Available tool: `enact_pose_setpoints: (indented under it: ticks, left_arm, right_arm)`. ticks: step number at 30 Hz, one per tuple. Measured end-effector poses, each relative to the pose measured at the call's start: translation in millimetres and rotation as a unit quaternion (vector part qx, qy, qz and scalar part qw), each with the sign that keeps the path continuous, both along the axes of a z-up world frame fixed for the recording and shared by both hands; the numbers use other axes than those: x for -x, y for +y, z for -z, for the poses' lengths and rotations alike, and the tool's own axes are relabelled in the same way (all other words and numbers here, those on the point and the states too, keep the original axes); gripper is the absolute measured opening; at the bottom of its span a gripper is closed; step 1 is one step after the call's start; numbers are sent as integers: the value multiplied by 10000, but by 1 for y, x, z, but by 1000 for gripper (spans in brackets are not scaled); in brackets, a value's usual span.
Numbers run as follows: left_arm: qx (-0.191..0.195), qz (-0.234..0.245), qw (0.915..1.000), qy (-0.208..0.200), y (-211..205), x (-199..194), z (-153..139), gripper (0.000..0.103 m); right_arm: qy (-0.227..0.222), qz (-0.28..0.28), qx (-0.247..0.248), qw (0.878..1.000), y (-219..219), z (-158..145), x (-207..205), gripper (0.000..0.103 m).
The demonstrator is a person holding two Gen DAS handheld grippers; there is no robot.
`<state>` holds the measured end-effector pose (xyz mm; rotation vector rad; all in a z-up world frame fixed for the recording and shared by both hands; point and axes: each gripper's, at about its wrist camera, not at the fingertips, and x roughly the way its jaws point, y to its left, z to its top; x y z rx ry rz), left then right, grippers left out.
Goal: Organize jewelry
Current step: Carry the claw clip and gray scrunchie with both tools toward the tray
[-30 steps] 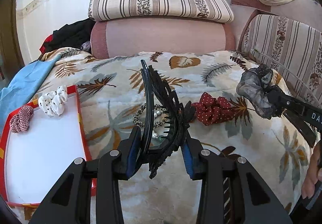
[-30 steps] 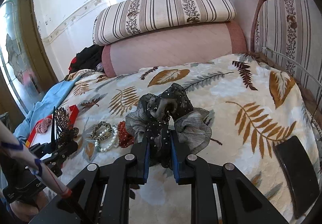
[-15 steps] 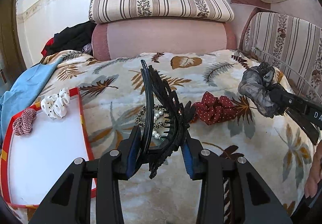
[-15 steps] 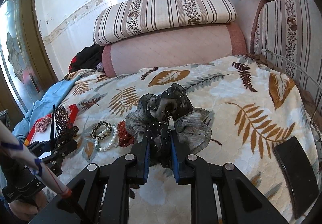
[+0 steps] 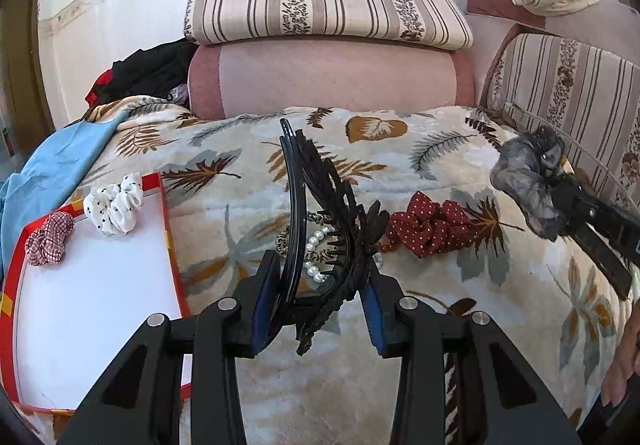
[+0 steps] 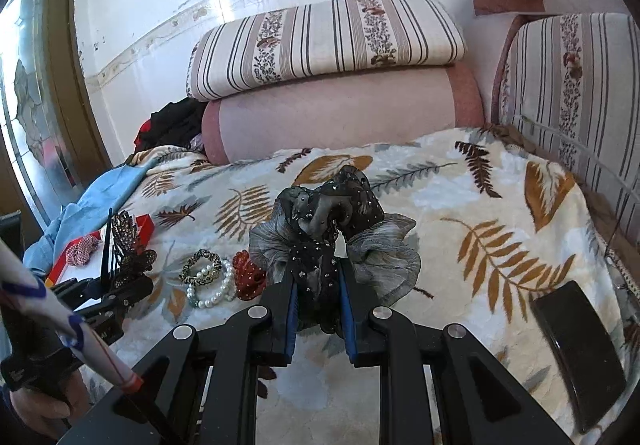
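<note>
A sofa seat covered by a cream plush blanket [image 5: 248,165] printed with brown and grey leaves fills both views, with a pink bolster [image 5: 328,79] and a striped floral cushion [image 5: 324,5] stacked against the white wall behind it. At the left edge of the blanket lies a shallow red-rimmed tray with a white floor [image 5: 80,309]; a white black-dotted fabric scrunchie [image 5: 114,203] sits at its far rim and a red-and-white checked scrunchie [image 5: 50,239] lies in its far left corner. The left gripper [image 5: 320,297] is clamped on a large black plastic claw hair clip with leaf-shaped ornament [image 5: 320,229], held upright above the blanket just to the right of the tray. Behind the clip, on the blanket, lie a white pearl bead bracelet [image 6: 218,287] and a leopard-print hair tie [image 6: 200,265], overlapping each other, and just beside them to the right a dark red white-dotted fabric bow scrunchie [image 5: 432,229]. The right gripper [image 6: 318,297] has its fingers closed on a grey and black sequinned chiffon scrunchie [image 6: 332,229], lifted clear of the blanket, to the right of the red bow in the left wrist view. A flat black glossy rectangular object [image 6: 576,349] rests on the blanket near the right edge. A blue cloth [image 5: 60,161] and dark clothing [image 5: 148,69] are piled at the far left of the sofa.
</note>
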<state>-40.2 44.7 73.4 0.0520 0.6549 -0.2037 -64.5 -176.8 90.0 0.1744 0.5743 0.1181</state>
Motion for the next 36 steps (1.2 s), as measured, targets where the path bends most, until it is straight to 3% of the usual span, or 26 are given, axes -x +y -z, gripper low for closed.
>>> enact_pose_setpoints:
  ticks: [15, 36]
  left_arm:
    - [319, -148, 9989, -309, 26, 13, -32, 38]
    - [677, -637, 9942, -535, 90, 25, -56, 38]
  right_arm:
    - [144, -220, -358, 9990, 40, -12, 37, 20]
    - [25, -738, -26, 9973, 99, -39, 54, 20]
